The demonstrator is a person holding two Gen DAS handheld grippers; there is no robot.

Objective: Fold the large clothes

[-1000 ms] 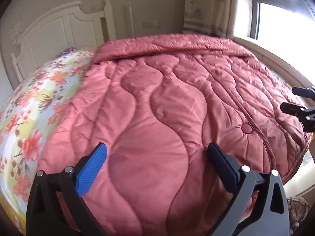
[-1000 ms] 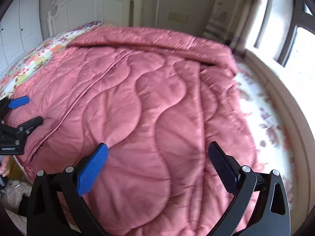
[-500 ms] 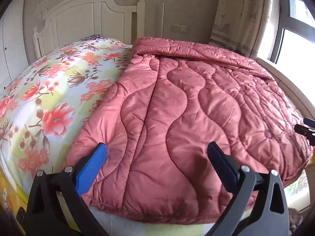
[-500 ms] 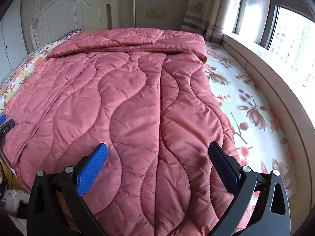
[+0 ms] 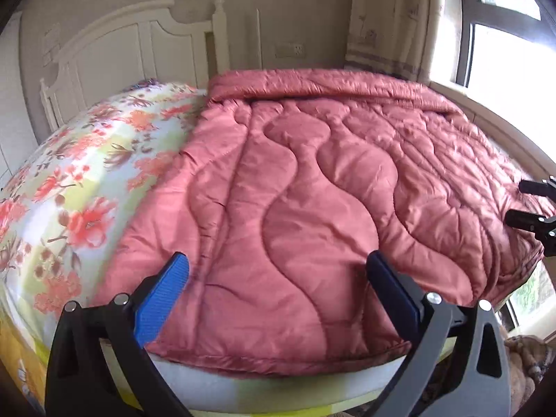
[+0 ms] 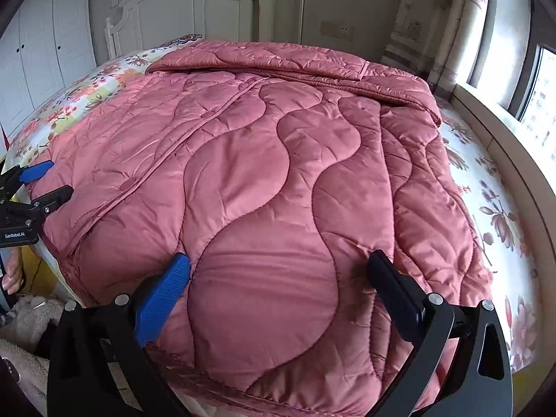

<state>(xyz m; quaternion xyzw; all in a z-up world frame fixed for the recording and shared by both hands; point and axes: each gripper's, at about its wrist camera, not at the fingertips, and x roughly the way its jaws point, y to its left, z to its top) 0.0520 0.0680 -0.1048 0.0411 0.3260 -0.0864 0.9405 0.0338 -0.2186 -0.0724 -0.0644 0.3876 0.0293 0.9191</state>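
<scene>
A large pink-red quilted comforter lies spread flat on the bed, its far end folded back near the headboard. It also fills the right wrist view. My left gripper is open and empty, hovering above the comforter's near edge at its left side. My right gripper is open and empty above the near edge further right. Each gripper shows in the other's view: the right one at the far right, the left one at the far left, both with fingers apart.
A floral bedsheet is bare on the bed's left, and on its right beside the window ledge. A white headboard stands at the back. Fuzzy fabric lies on the floor at lower left.
Both grippers have shifted and turned over the near edge of the bed; the views swung sideways and back. The comforter has not moved. Both grippers stay open.
</scene>
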